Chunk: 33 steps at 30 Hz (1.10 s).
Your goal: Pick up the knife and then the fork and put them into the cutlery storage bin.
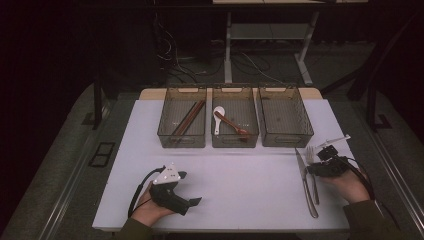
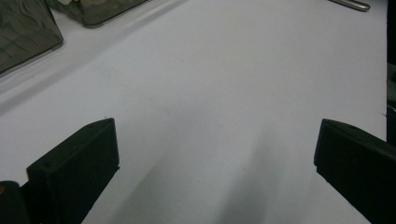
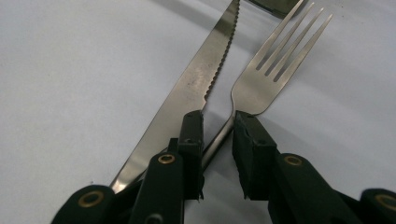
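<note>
A steel fork (image 1: 310, 151) and a serrated knife (image 1: 301, 167) lie side by side near the right edge of the white table (image 1: 240, 175). My right gripper (image 1: 316, 167) is low over them. In the right gripper view the fork's (image 3: 275, 60) neck runs between my right gripper's (image 3: 218, 127) jaws, which stand close on either side with a gap still showing; the knife (image 3: 196, 79) lies just left of them. My left gripper (image 1: 190, 189) rests near the front left of the table, and in its own view my left gripper (image 2: 215, 158) is open wide over bare table.
Three smoky plastic bins stand in a row at the back: the left bin (image 1: 165, 127) holds brown chopsticks (image 1: 189, 119), the middle bin (image 1: 252, 125) a white spoon (image 1: 218, 113) and a brown spoon (image 1: 234, 126), and the right bin (image 1: 300, 122) has nothing visible in it.
</note>
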{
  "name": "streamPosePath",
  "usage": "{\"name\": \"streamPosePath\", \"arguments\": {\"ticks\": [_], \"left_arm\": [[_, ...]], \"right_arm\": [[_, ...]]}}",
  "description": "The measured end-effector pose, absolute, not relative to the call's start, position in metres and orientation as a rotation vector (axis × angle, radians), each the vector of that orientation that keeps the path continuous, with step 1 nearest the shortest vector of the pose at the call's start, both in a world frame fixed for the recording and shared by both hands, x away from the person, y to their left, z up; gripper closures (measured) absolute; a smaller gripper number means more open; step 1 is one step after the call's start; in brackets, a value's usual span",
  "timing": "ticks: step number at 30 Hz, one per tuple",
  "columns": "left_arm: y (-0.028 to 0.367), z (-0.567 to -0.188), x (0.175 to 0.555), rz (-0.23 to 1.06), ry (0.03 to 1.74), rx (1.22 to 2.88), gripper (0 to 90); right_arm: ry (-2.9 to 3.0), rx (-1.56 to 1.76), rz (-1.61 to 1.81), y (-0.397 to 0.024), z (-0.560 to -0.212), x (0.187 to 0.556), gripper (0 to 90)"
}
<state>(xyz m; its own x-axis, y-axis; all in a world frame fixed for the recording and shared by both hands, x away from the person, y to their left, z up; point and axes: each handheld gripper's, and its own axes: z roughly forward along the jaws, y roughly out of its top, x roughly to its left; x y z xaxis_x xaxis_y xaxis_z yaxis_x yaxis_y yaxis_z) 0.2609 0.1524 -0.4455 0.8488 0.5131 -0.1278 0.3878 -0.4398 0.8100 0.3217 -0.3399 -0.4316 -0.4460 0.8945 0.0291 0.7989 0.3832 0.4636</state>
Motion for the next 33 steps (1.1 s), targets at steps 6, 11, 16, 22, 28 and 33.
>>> {"name": "streamPosePath", "arguments": {"ticks": [6,11,16,22,28,33], "left_arm": [[0.152,-0.446,0.261,0.167,0.654,2.086,0.0],[0.152,-0.446,0.261,0.166,0.652,2.088,0.0],[0.151,-0.446,0.261,0.164,0.653,2.090,0.0],[0.151,-0.447,0.261,0.162,0.655,2.090,0.0],[0.150,-0.448,0.262,0.158,0.650,2.101,0.0],[0.150,-0.448,0.262,0.158,0.651,2.095,0.0]], "right_arm": [[2.433,1.487,0.561,-0.339,-0.430,0.323,75.7],[2.437,1.487,0.528,-0.343,-0.429,0.323,80.3],[2.472,1.496,0.501,-0.347,-0.427,0.328,81.7],[2.564,1.513,0.399,-0.344,-0.424,0.340,80.2],[2.624,1.516,0.300,-0.340,-0.422,0.350,81.4],[2.664,1.504,0.192,-0.334,-0.421,0.358,85.1]]}}
